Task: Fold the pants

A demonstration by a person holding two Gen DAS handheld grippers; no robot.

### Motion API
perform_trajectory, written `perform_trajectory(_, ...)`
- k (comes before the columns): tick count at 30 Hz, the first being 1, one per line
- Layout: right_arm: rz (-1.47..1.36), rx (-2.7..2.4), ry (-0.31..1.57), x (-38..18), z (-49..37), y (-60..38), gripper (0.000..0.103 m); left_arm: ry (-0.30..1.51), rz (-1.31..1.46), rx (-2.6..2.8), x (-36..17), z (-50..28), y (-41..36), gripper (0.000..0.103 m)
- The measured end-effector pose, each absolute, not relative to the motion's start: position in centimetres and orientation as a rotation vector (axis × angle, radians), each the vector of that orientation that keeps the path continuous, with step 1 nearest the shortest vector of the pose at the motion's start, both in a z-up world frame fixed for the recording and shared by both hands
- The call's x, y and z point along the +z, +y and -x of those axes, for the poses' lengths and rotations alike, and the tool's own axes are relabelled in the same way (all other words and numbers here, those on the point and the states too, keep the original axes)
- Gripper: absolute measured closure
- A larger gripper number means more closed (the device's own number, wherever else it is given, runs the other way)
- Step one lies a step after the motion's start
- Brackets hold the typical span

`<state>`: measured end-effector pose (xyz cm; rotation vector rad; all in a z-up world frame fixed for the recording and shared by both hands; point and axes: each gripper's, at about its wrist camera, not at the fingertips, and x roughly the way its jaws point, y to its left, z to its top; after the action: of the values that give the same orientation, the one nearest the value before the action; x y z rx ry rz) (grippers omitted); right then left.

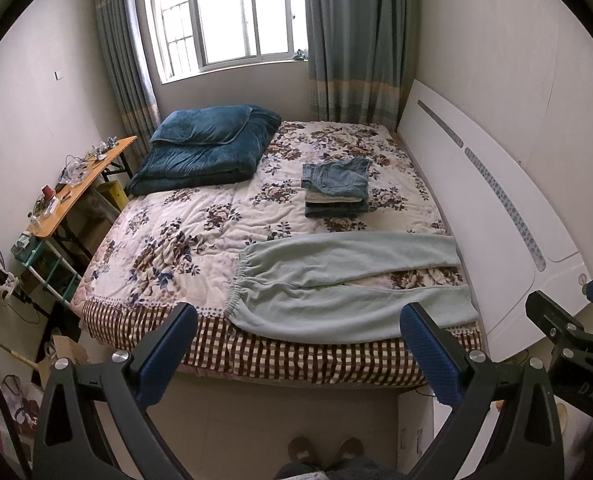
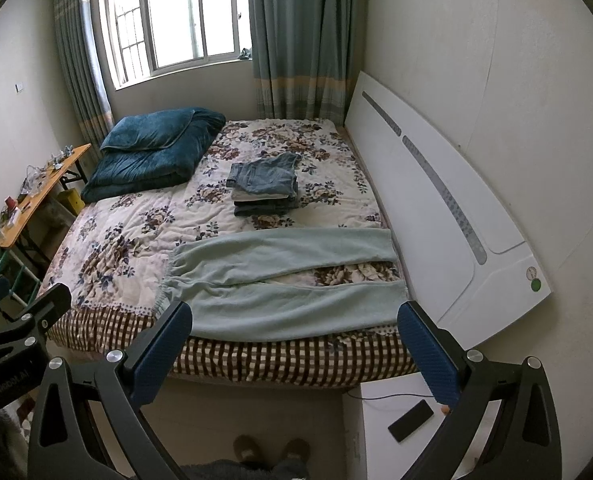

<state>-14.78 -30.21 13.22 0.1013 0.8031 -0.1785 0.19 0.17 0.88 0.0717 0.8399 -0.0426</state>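
Light green fleece pants (image 1: 336, 284) lie spread flat on the near edge of the floral bed (image 1: 200, 232), waistband to the left, both legs running right toward the white headboard. They also show in the right wrist view (image 2: 280, 284). My left gripper (image 1: 298, 324) is open and empty, held in the air in front of the bed's near edge. My right gripper (image 2: 294, 324) is also open and empty, at about the same height, right of the left one. The right gripper's body shows at the right edge of the left wrist view (image 1: 568, 340).
A stack of folded jeans (image 1: 336, 188) lies mid-bed. A folded dark teal duvet (image 1: 204, 148) sits at the far left corner. A white headboard (image 1: 488, 216) leans on the right wall. A cluttered wooden side table (image 1: 80, 184) stands left. A white nightstand with a phone (image 2: 410, 420) is low right.
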Motion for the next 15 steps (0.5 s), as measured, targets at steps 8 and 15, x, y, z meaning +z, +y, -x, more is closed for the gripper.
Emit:
perform_trajectory(8,-0.102,-0.181,0.8,13.2,15.03,-30.37,0.0,0.837,-0.069,-0.045,0.78,-0.07,0.3,0.0)
perform_trajectory(15,-0.101,-0.181,0.803,13.12,15.1,-30.58,0.0,0.835,-0.07,-0.044,0.79,-0.01,0.33,0.0)
